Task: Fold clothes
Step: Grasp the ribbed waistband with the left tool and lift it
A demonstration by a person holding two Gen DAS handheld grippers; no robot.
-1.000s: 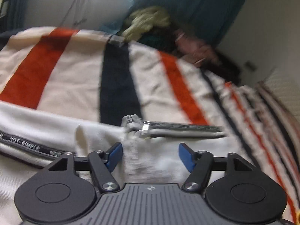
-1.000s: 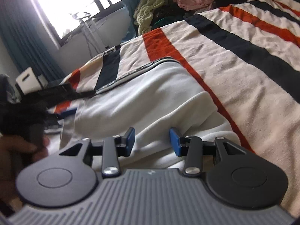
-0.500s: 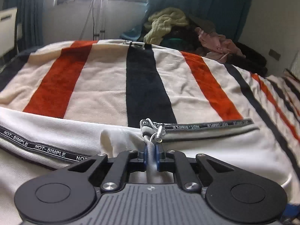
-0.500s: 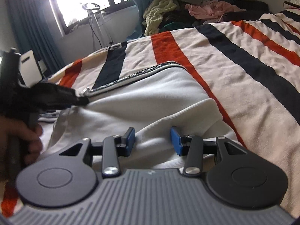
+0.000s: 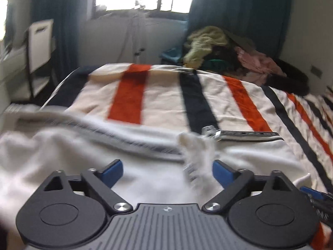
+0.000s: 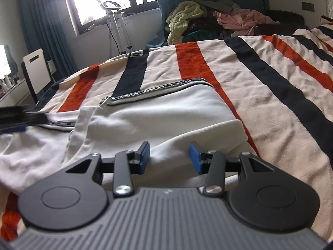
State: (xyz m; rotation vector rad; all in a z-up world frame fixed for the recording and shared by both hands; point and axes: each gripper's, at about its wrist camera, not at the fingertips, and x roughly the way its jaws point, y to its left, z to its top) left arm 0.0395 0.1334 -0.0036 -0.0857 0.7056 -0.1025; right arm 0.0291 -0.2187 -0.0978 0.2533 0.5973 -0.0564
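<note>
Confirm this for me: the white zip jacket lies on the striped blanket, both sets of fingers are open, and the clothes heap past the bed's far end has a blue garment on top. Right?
Not quite. The top garment on the clothes heap is yellow-green, with a pink one beside it, as the right wrist view shows. The rest holds: the white zip jacket lies on the striped blanket, and the left gripper and right gripper both have open fingers; the left ones have just been opening.

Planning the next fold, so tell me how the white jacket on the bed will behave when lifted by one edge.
The white jacket will probably drape limply: it already lies in soft rolls and creases on the striped blanket. Its knit looks fairly thick, so expect some weight and sag. The metal zip pull and taped edge may swing loose.
</note>
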